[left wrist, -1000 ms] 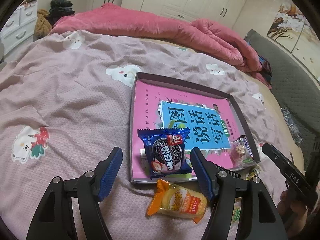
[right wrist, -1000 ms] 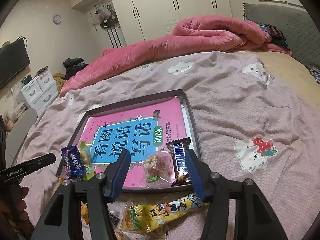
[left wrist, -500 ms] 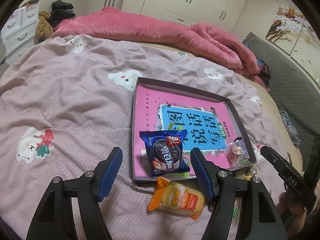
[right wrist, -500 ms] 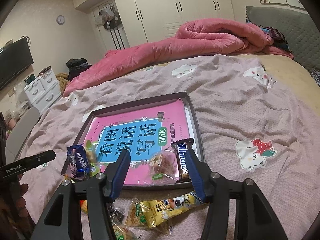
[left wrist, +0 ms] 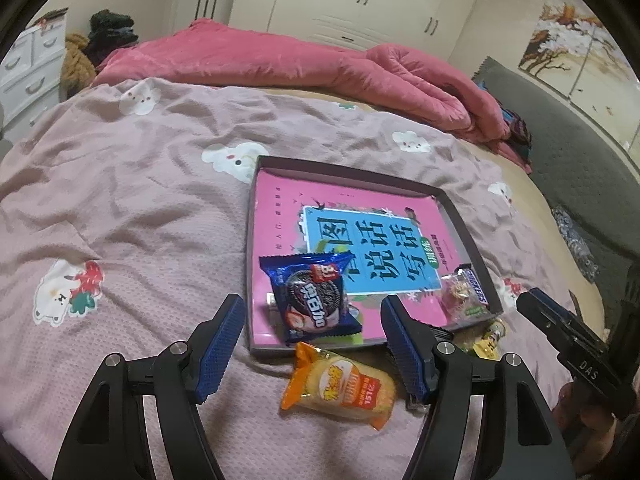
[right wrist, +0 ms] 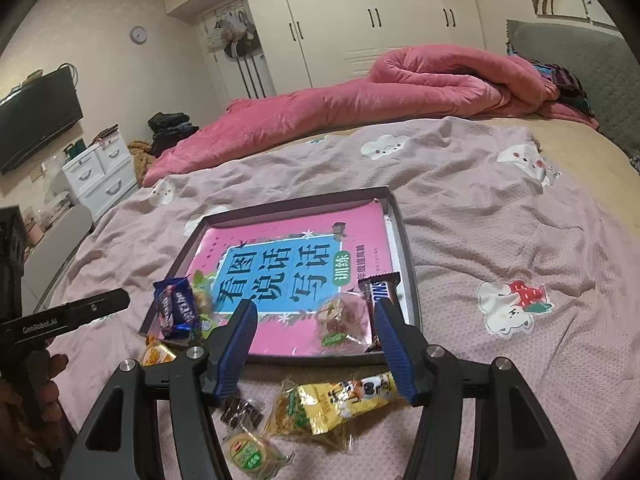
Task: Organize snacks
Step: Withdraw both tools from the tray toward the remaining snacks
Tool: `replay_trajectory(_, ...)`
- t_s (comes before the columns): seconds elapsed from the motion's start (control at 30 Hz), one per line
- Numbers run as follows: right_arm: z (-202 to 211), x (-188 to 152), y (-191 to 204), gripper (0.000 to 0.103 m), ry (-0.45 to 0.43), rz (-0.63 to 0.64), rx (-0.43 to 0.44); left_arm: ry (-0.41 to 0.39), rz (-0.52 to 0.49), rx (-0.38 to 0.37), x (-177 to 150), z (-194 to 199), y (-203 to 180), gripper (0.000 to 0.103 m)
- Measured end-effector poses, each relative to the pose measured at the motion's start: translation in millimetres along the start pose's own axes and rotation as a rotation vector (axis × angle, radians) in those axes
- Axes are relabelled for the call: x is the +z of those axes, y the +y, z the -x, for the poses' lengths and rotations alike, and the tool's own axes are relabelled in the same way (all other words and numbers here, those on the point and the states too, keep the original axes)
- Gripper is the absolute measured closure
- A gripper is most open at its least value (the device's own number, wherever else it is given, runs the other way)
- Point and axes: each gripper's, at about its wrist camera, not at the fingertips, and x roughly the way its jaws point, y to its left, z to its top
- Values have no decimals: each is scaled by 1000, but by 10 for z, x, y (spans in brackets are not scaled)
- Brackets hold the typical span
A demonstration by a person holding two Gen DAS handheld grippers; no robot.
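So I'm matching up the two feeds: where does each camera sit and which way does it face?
Left wrist: on the left gripper, looking across the tray; right gripper at the right edge.
Right wrist: on the right gripper, facing the tray's near right corner; left gripper at the left edge.
Both show the tray and the cookie packet.

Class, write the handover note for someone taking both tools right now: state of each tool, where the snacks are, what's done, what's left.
Left tool: open, empty, above the orange-wrapped cake.
Right tool: open, empty, above the yellow snack pack.
In the tray, on the pink book: blue cookie pack, Snickers bar, clear-wrapped sweet.
On the bedspread, outside the tray: orange-wrapped cake, yellow snack pack, round green-label biscuit, small dark wrapper.
Done: three snacks in the tray. Left: the loose ones by its near edge.
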Motion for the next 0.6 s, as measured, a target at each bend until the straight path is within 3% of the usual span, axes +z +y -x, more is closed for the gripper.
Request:
replay_trajectory(0.03,9,-10,7,40,2,2,5,0,-5,-1,-3,2,-17,22)
replay_trajectory(0.6,169,-208,166,31,23,87,56,48,-64,-62,-143,-41,-238,22)
